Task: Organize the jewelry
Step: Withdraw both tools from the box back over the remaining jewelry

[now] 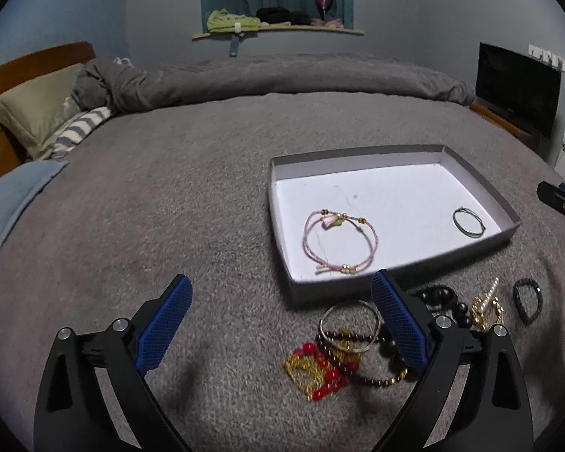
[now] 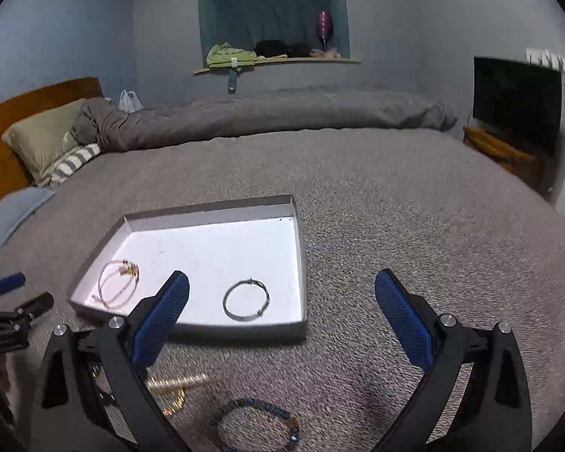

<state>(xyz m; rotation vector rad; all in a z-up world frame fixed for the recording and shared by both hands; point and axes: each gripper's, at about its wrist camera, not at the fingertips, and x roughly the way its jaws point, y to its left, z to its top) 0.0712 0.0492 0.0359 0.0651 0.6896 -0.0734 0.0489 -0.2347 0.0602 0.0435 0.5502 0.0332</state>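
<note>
Both wrist cameras look down, near, sharing the tray.

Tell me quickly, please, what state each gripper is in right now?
Left gripper: open, holding nothing, above the grey blanket.
Right gripper: open, holding nothing, near the shallow white cardboard tray.

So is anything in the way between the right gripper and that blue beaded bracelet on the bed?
Nothing visible. The right gripper is open and empty, and the blue beaded bracelet lies on the grey blanket just below it, apart from the gold piece and outside the tray.
</note>
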